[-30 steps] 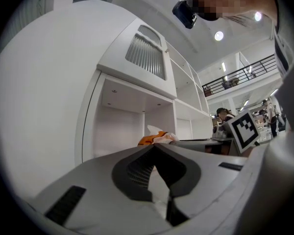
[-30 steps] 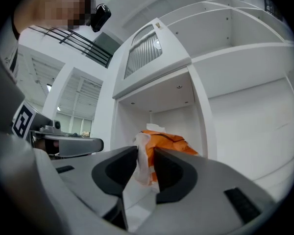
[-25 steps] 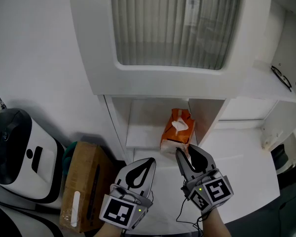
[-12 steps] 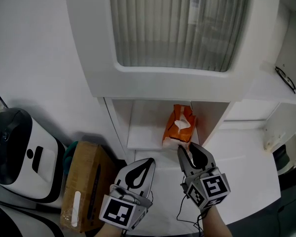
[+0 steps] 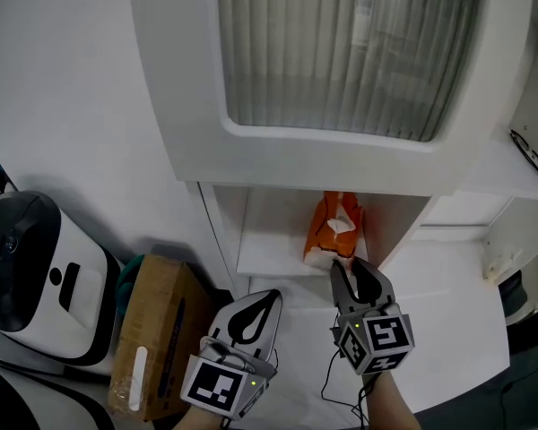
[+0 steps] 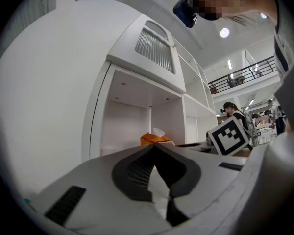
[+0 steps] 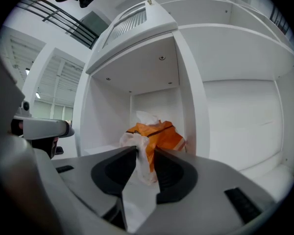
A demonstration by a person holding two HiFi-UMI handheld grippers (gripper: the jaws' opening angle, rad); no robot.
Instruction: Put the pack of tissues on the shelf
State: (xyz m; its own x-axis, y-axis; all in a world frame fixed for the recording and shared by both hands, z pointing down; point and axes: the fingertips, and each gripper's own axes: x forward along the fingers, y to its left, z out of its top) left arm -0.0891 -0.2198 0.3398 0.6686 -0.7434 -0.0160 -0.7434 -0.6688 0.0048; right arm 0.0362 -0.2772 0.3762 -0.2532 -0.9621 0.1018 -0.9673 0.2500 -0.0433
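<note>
The orange pack of tissues point(image 5: 337, 227) stands on the white shelf point(image 5: 267, 256) inside the open compartment, against its right wall, with a white tissue sticking out of its top. My right gripper point(image 5: 349, 268) is at the shelf's front edge. Its jaws are opening while the pack's white near end still sits pinched between the fingertips. In the right gripper view the pack point(image 7: 160, 133) rises just beyond the right gripper point(image 7: 145, 150). My left gripper point(image 5: 265, 296) hangs shut and empty below the shelf, to the left. In the left gripper view the left gripper point(image 6: 155, 146) points toward the pack point(image 6: 155, 138).
A cabinet with a ribbed door point(image 5: 341, 52) overhangs the compartment. A cardboard box point(image 5: 152, 334) and a white and black appliance point(image 5: 31, 276) stand at the lower left. Glasses point(image 5: 522, 154) lie on a shelf at the right. A black cable point(image 5: 327, 385) trails under the right gripper.
My right gripper has moved forward and carried the pack deeper into the compartment, toward its right wall. The left gripper has stayed in place.
</note>
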